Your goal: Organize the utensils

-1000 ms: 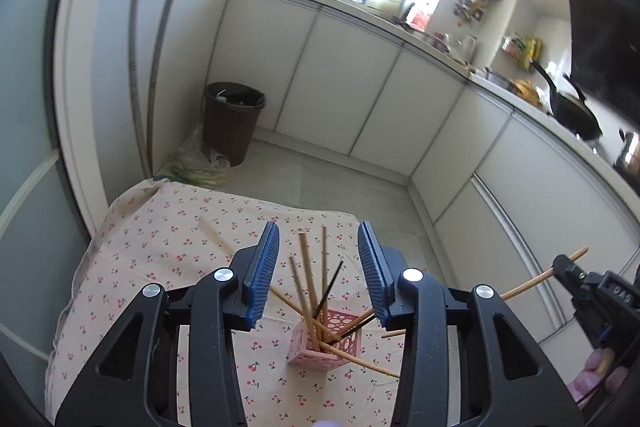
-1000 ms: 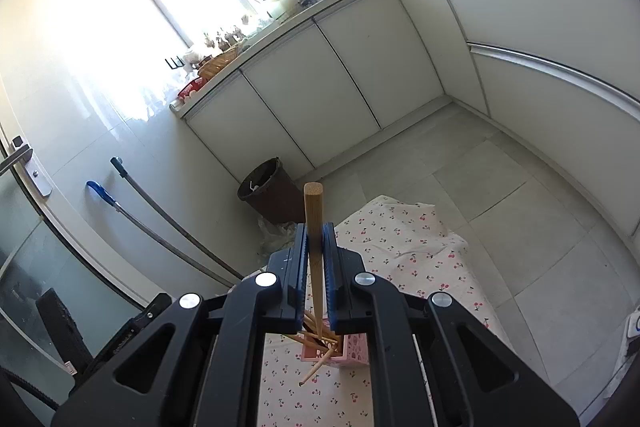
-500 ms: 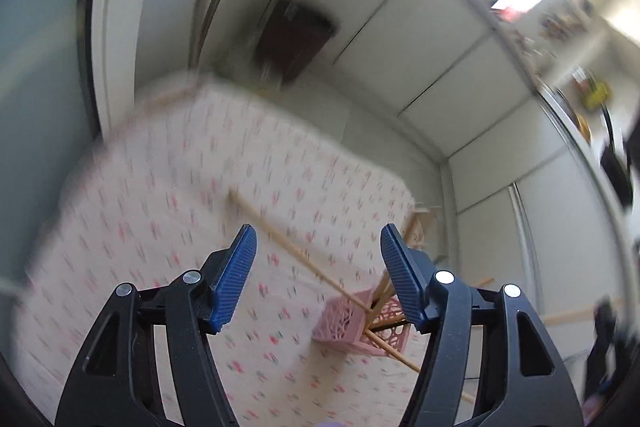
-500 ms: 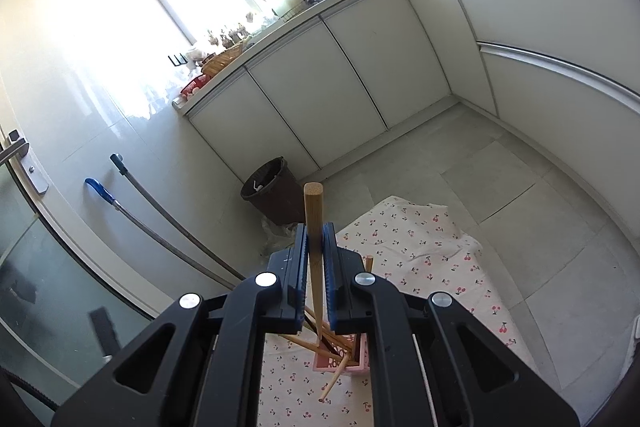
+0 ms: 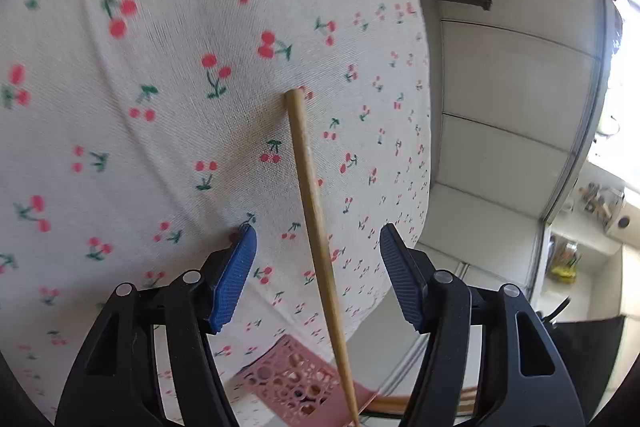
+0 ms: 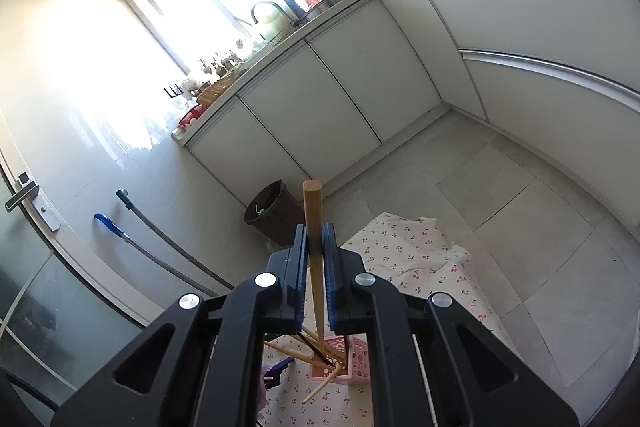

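White kitchen cabinets (image 6: pixel 340 99) and a dark bin (image 6: pixel 272 213) stand beyond the cherry-print cloth (image 5: pixel 160 87) covering the bench. Pink holder (image 6: pixel 354 357) stands on the cloth, chopsticks splayed in it. Left gripper (image 5: pixel 314 275): fingers spread apart, one chopstick (image 5: pixel 308 179) lying between them, untouched. Right gripper (image 6: pixel 315 267): fingers clamped on an upright wooden stick (image 6: pixel 313 211) above the holder.

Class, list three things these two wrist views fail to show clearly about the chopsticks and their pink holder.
1. Left wrist view: the pink perforated plastic holder is cut off by the bottom edge.
2. Left wrist view: the long wooden chopstick runs off the frame, lower end unseen.
3. Right wrist view: the right gripper hides part of the holder.
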